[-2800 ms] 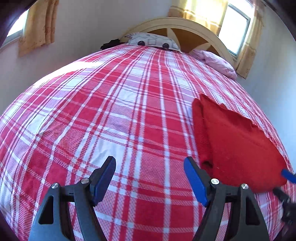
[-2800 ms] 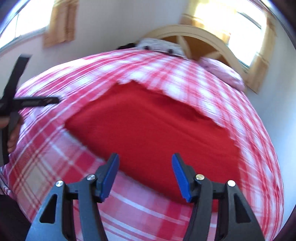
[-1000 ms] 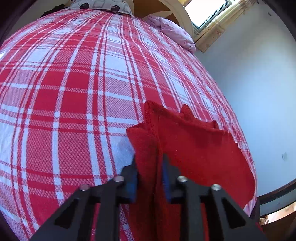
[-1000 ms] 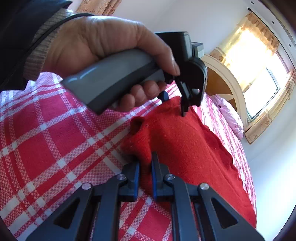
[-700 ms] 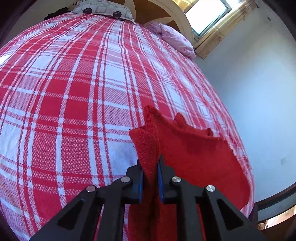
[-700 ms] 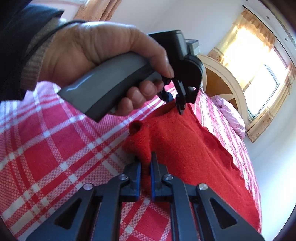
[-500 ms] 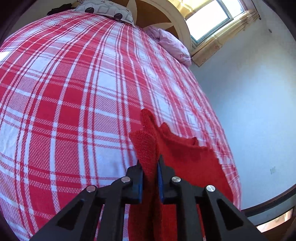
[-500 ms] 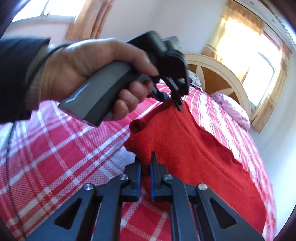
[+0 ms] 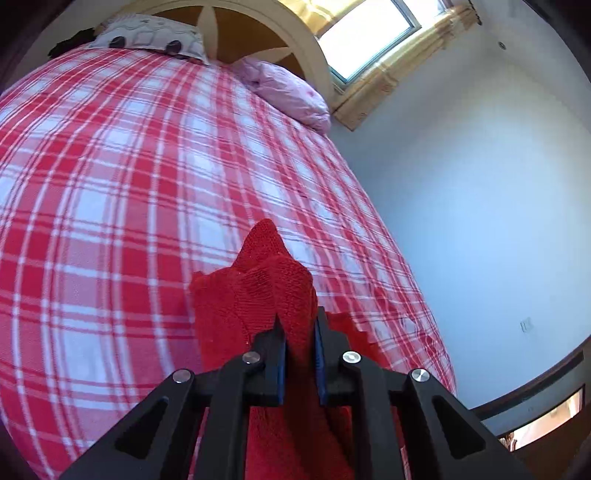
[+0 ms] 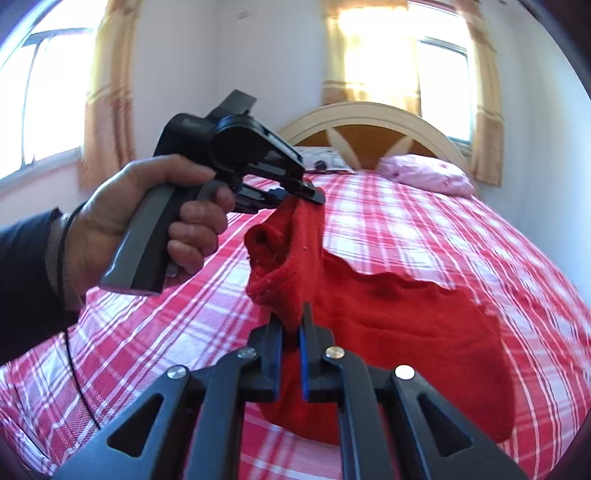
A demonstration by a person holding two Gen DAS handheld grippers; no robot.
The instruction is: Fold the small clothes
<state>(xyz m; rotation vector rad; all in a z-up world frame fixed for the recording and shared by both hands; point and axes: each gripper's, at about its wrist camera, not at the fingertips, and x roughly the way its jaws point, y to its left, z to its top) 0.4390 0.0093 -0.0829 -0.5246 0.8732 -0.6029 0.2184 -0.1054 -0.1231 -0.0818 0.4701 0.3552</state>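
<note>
Pinching a red knitted garment [image 10: 399, 325] by one bunched edge, left gripper [image 9: 298, 343] and right gripper [image 10: 292, 328] have fingers clamped tight, lifting soft folds above the plaid bed [image 9: 110, 192].

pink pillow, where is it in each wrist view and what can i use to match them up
Left wrist view: the pink pillow lies top centre, at the far end of the plaid bed, right of the patterned pillow.
Right wrist view: it sits upper right of centre, below the arched headboard.
Shared landmark: the arched headboard, just behind the pillow in both views.
</note>
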